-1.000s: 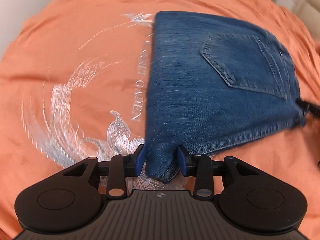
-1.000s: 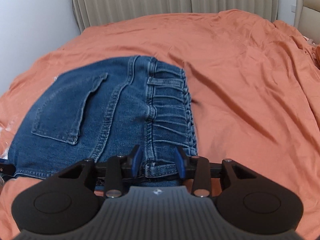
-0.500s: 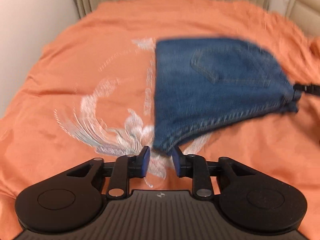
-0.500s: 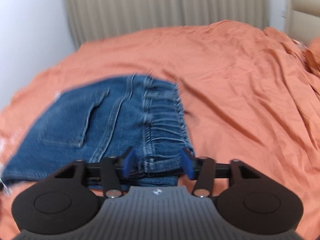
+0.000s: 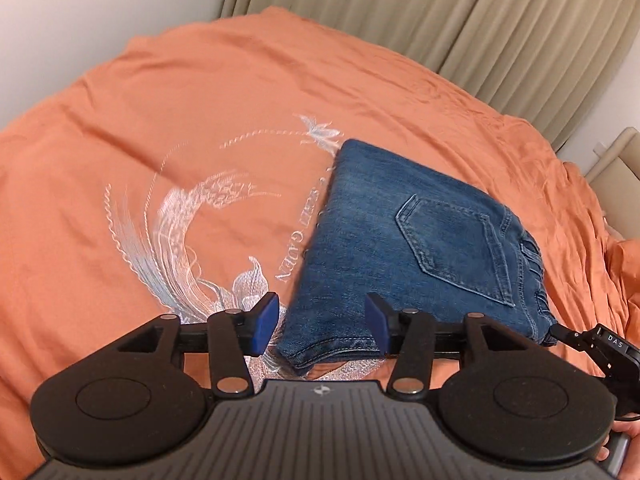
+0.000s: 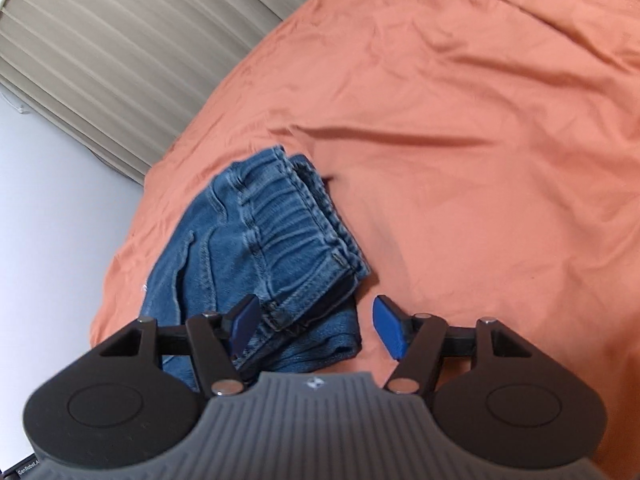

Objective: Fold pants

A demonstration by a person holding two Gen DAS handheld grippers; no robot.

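Observation:
The blue jeans (image 5: 408,248) lie folded in a compact stack on the orange bed cover (image 5: 160,128), back pocket up. My left gripper (image 5: 322,326) is open just above the stack's near left corner and holds nothing. In the right wrist view the jeans (image 6: 256,264) show their elastic waistband, and my right gripper (image 6: 314,326) is open above the waistband corner, empty. The tip of the right gripper (image 5: 592,344) shows in the left wrist view at the stack's right corner.
White embroidery (image 5: 200,232) marks the cover left of the jeans. Beige curtains (image 5: 460,12) and a white wall (image 6: 52,220) stand behind the bed. The cover (image 6: 480,140) stretches wrinkled to the right of the jeans.
Both grippers have opened and let go of the jeans corners. The folded jeans now rest on the bed. Both grippers have pulled back and lifted slightly.

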